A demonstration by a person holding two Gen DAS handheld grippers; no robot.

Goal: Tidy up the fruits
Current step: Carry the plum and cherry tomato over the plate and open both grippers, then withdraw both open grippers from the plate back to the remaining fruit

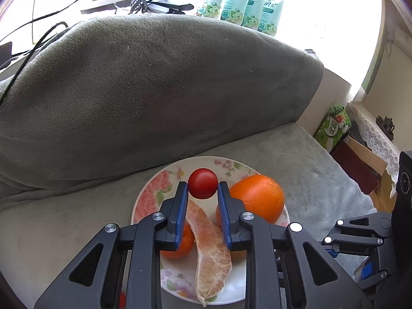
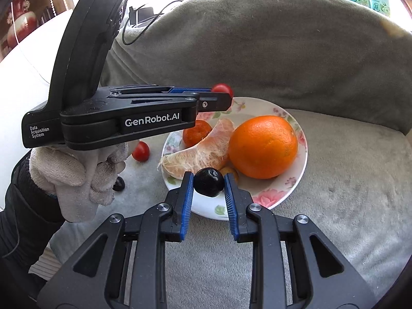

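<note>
1. Grip, left gripper [image 1: 203, 188]: the blue pads are closed onto a small red tomato [image 1: 203, 183], which is held at the very tips, clear of the plate [image 1: 144, 193].
2. Grip, right gripper [image 2: 208, 182]: the pads are closed onto a dark round fruit [image 2: 208, 181] — likewise pinched at the tips.
3. Position of the tomato: in the left wrist view it is seen over the far, bare part of the plate, beyond the peeled citrus segment [image 1: 209, 244] and to the left of the large orange [image 1: 256, 197]. In the right wrist view it is shown raised above the rim, not resting.
4. Deciding relation: open plate surface lies directly beneath and just ahead of the left tips, so a short descent is judged sufficient for release.
5. Position of the dark fruit: it is held over the near rim, just short of the segment.
6. Outstanding: another tomato [image 2: 141, 151] and a dark fruit [image 2: 119, 184] are noted on the grey cover [image 2: 347, 180], off the plate — nearer the left hand [image 2: 77, 177].
</note>
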